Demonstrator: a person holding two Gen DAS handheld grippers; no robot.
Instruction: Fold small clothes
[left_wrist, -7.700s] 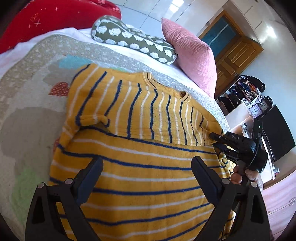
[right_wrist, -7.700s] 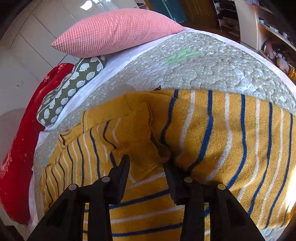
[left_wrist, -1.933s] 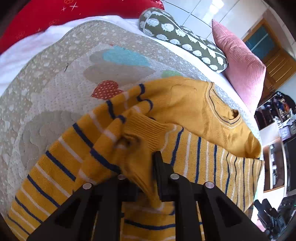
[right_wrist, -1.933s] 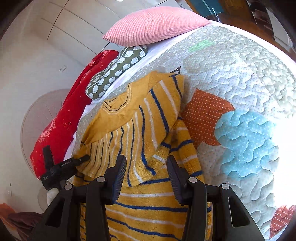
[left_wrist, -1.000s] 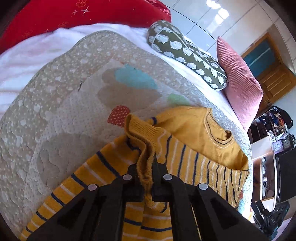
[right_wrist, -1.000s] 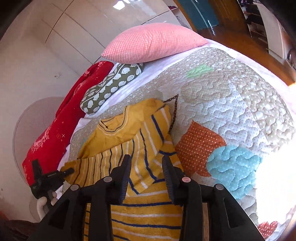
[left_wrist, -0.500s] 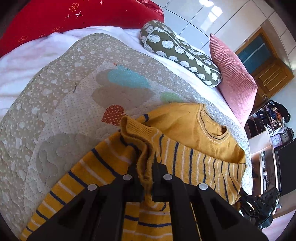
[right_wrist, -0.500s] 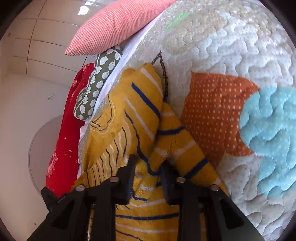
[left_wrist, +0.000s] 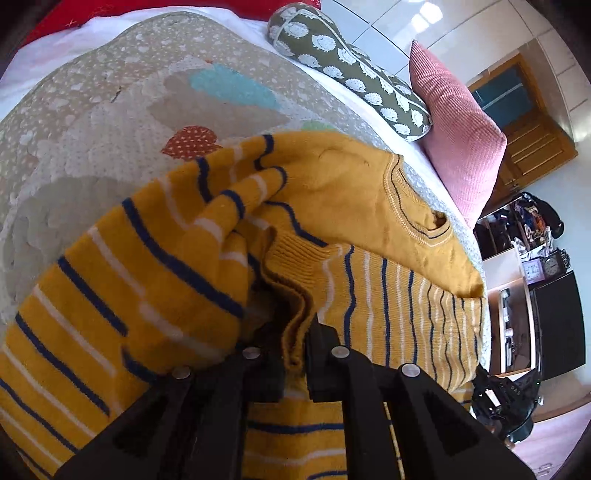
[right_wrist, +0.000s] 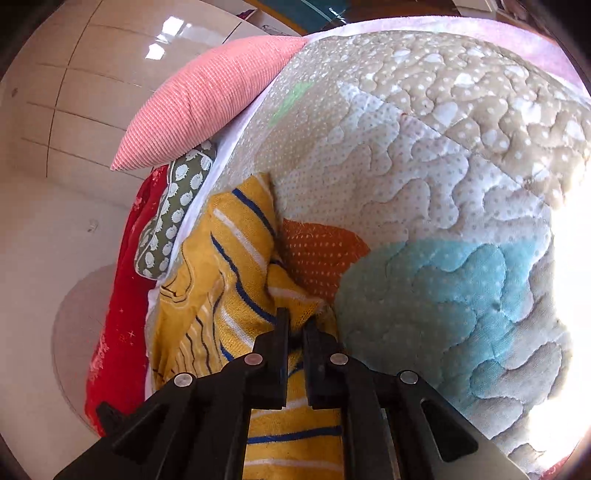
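Observation:
A yellow sweater (left_wrist: 354, 206) with navy and white stripes lies on the patchwork quilt (left_wrist: 110, 103). Its neckline points toward the pillows. My left gripper (left_wrist: 295, 350) is shut on the ribbed cuff (left_wrist: 295, 266) of a sleeve folded over the sweater's body. My right gripper (right_wrist: 295, 332) is shut on the sweater's right edge (right_wrist: 299, 310), where the sweater (right_wrist: 236, 258) meets the quilt (right_wrist: 443, 184). The right gripper also shows at the lower right of the left wrist view (left_wrist: 506, 398).
A pink cushion (left_wrist: 454, 122), a green hedgehog-print bolster (left_wrist: 343, 62) and a red pillow (right_wrist: 122, 295) lie along the head of the bed. A wooden door (left_wrist: 532, 122) and cluttered shelves (left_wrist: 517, 229) stand past the bed's far side.
My left gripper has come lower and closer over the sweater with the cuff in it. My right gripper has closed on the sweater's right edge.

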